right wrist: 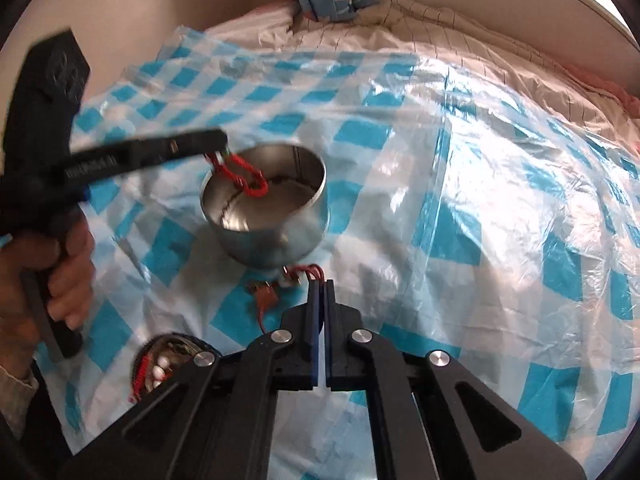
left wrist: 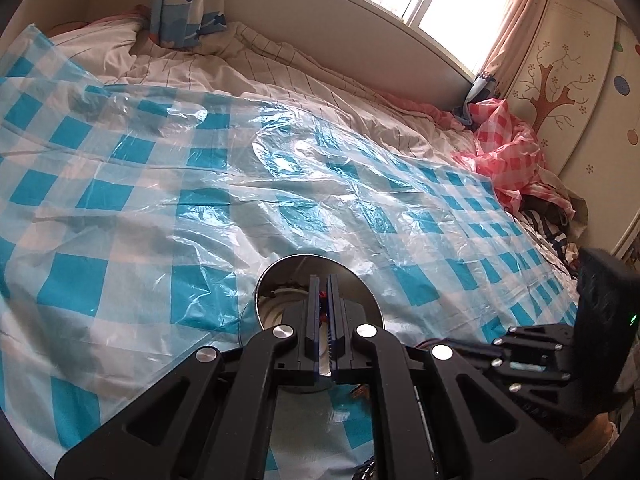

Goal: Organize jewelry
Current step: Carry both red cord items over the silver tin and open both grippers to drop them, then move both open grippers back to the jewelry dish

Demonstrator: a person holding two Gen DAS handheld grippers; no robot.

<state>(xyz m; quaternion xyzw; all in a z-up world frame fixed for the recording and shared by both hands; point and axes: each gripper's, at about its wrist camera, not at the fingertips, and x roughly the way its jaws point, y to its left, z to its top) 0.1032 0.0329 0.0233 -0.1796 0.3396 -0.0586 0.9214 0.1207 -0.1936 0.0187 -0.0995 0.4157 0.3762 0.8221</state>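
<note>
My left gripper (right wrist: 224,148) clamped on red cord bracelet (right wrist: 244,176), piece dangling over mouth of steel bowl (right wrist: 280,216) on checked plastic sheet (right wrist: 480,160) over bed. Not yet dropped in. My right gripper (right wrist: 320,284) shut; tips at second red-cord piece (right wrist: 298,274) lying just beside bowl foot; grip on it not confirmable. More corded, beaded items (right wrist: 158,364) nearer me in dark pouch. Judgement: task early, most pieces outstanding.

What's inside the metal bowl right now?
The metal bowl looks bare inside; the red cord bracelet hangs over it from the left hand-held gripper. The near wall hides part of the bottom.
</note>
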